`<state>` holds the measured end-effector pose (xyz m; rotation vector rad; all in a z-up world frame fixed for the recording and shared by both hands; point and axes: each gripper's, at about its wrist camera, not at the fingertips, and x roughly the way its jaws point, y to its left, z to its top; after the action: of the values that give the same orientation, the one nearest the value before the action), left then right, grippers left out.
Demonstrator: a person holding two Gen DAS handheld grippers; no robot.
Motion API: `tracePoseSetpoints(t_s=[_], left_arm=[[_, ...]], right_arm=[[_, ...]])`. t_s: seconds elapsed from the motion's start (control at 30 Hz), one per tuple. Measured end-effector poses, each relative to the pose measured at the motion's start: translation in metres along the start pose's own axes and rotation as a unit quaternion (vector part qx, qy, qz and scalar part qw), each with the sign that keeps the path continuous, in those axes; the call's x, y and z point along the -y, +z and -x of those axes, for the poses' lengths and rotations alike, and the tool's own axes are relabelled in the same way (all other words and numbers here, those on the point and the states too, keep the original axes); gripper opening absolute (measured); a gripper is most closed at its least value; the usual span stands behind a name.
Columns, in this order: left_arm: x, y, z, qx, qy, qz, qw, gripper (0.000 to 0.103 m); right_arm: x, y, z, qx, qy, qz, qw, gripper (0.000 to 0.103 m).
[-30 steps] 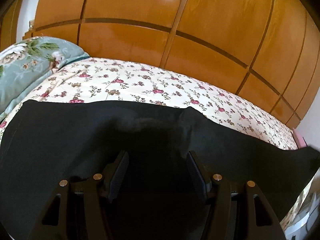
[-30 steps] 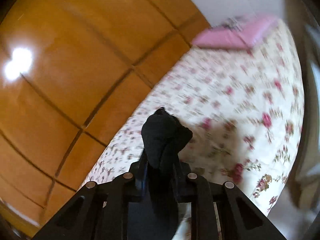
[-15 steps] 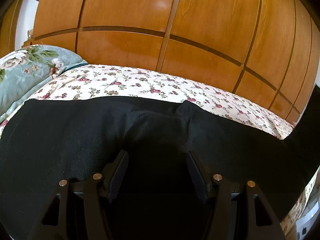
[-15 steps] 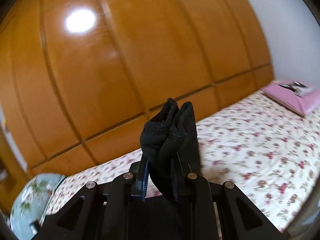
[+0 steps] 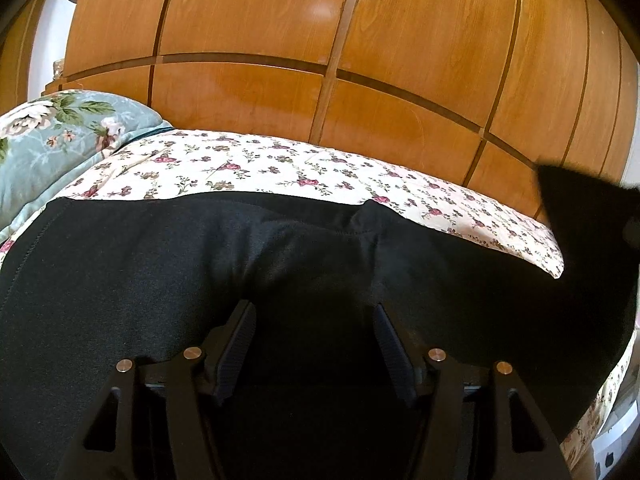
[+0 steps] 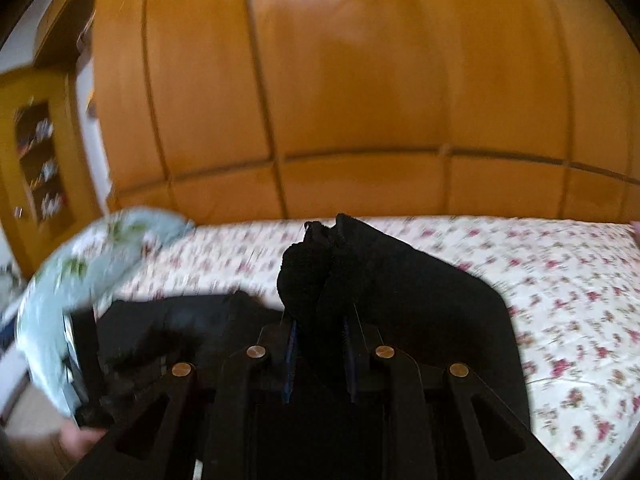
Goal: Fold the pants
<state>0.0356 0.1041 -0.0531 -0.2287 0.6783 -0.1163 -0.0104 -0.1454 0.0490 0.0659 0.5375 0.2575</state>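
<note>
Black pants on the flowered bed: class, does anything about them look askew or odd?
Mostly tidy. The black pants lie flat on the flowered sheet; only one bunched end stands lifted, pinched in the right gripper.

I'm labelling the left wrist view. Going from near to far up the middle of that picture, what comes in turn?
Left gripper → black pants → flowered bedsheet → wooden wardrobe.
</note>
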Motion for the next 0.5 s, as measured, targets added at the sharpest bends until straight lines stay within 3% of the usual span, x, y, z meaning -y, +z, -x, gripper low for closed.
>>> tracePoseSetpoints(t_s=[0.27,0.3,0.4,0.5], left_arm=[[-0.002,-0.001,0.0,0.005,-0.008,0.004,0.9999,0.064],[-0.003,-0.001,0.0,0.007,-0.011,0.007,0.9999,0.064],[-0.004,-0.001,0.001,0.006,-0.017,0.012,0.9998,0.064],[-0.006,0.003,0.006,-0.005,-0.033,0.038,0.9987,0.064]], right_arm=[[-0.025,-0.049,-0.052,-0.101,0.039,0.039,0.993,0.026],[-0.025,-0.054,-0.055,-0.11,0.042,0.039,0.992,0.029],[-0.02,-0.068,-0.063,-0.149,0.087,0.009,0.985,0.054],[-0.014,-0.07,-0.047,-0.132,0.121,-0.006,0.984,0.057]])
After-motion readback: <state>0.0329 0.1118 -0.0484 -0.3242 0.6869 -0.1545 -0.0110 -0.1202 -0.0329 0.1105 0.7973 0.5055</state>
